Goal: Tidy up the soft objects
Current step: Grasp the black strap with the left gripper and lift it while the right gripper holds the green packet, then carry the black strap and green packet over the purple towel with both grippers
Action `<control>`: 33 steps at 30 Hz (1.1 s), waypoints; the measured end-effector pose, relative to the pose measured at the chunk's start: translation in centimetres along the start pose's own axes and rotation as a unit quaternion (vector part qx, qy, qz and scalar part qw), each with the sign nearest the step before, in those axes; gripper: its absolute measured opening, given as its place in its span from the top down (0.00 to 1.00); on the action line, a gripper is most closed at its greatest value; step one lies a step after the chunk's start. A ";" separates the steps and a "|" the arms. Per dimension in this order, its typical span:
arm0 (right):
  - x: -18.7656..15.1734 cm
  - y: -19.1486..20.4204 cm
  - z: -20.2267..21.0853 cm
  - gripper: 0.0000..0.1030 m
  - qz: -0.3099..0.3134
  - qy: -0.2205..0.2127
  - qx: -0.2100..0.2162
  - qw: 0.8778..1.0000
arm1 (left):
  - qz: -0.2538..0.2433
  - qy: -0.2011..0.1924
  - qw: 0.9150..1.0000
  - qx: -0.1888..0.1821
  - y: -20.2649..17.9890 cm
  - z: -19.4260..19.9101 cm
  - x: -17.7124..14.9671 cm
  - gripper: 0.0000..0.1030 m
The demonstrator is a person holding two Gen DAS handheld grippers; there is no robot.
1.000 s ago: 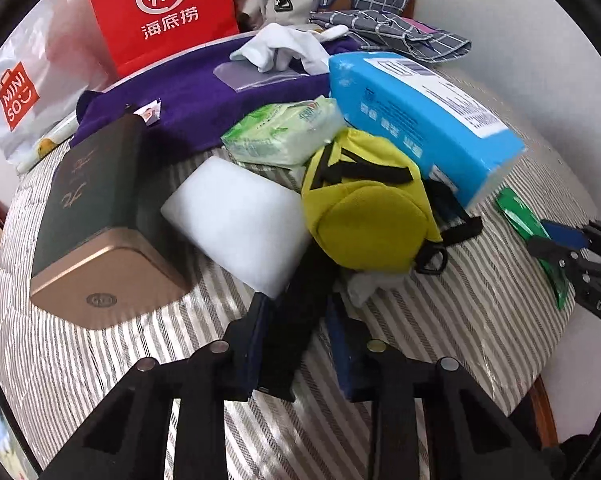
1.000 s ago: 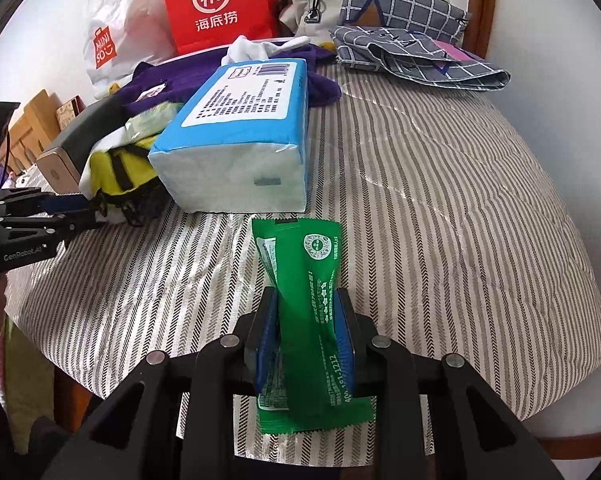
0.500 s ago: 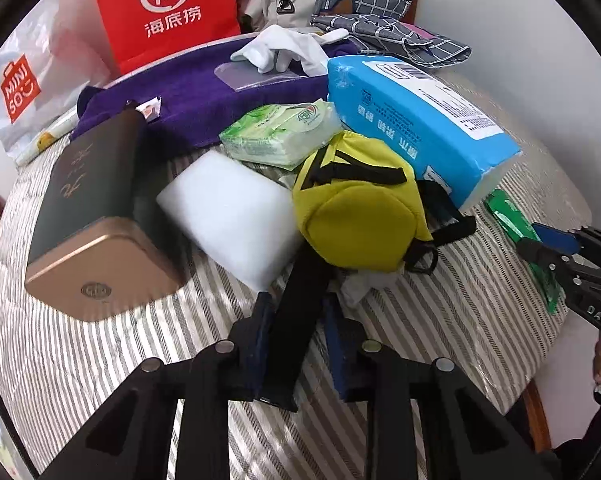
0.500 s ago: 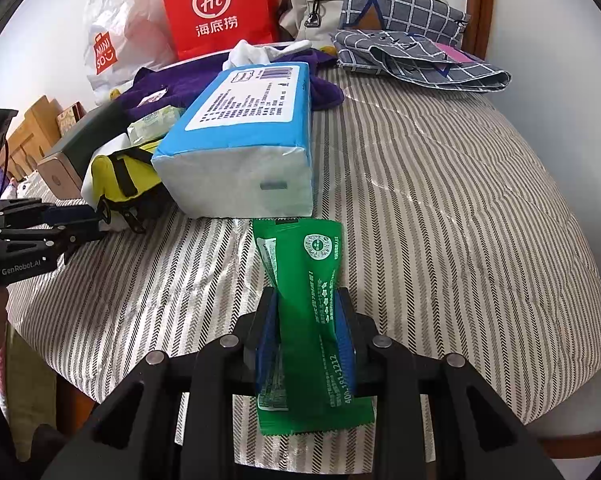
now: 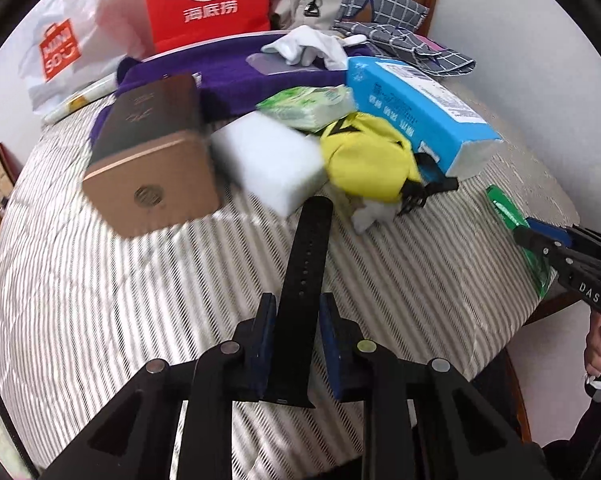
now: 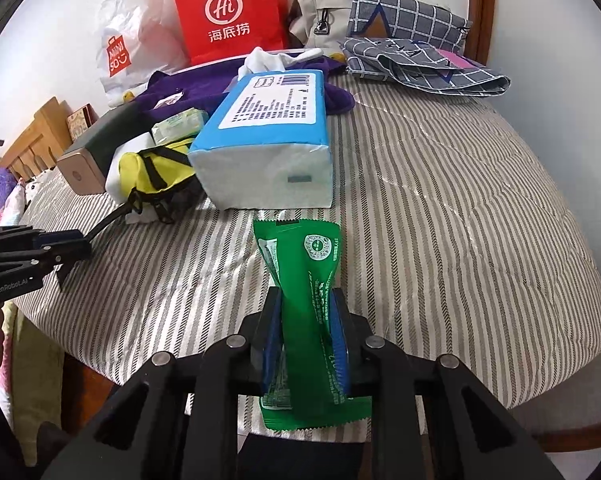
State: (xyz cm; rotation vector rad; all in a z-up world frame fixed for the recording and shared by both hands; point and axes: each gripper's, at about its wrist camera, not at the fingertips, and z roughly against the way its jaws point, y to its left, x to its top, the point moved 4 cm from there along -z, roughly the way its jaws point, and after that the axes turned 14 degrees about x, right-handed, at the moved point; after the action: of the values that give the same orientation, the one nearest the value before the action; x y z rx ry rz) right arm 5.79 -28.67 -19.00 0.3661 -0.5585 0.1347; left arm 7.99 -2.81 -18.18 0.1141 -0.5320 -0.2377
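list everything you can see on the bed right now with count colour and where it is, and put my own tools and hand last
bed: one, striped cover, under everything
red bag: one, red, back wall
plastic bag: one, white, left of red bag
towel: one, purple, back
checked cloth: one, grey, back right
tissue pack: one, blue, centre
wipes: one, green, beside tissue pack
pouch: one, yellow, against tissue pack
foam block: one, white, left of pouch
box: one, dark with gold end, left
strap: one, black, in left tool
packet: one, green, in right tool
left tool: shut on strap
right tool: shut on packet
hand: one, right edge
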 end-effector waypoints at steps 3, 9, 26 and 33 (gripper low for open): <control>-0.3 0.3 0.2 0.77 0.002 0.000 -0.001 1.000 | 0.001 0.005 1.000 0.010 0.8 0.1 -1.0 0.79; -0.5 0.8 0.1 0.77 0.004 0.004 0.001 1.000 | 0.007 0.005 1.000 -0.006 1.1 -0.7 -0.7 0.64; 2.3 2.6 3.2 0.78 0.011 -0.028 0.003 1.000 | 0.009 -0.022 1.000 0.002 0.9 1.1 1.0 0.81; 3.9 4.0 5.0 0.77 0.025 -0.045 0.011 0.999 | 0.031 -0.044 0.999 0.005 2.1 3.6 1.3 0.81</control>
State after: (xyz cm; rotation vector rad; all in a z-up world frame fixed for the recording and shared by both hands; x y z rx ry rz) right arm 5.71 -26.75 -11.82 0.3800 -0.6564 0.1733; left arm 7.59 -1.25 -14.11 0.0963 -0.6242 -0.1798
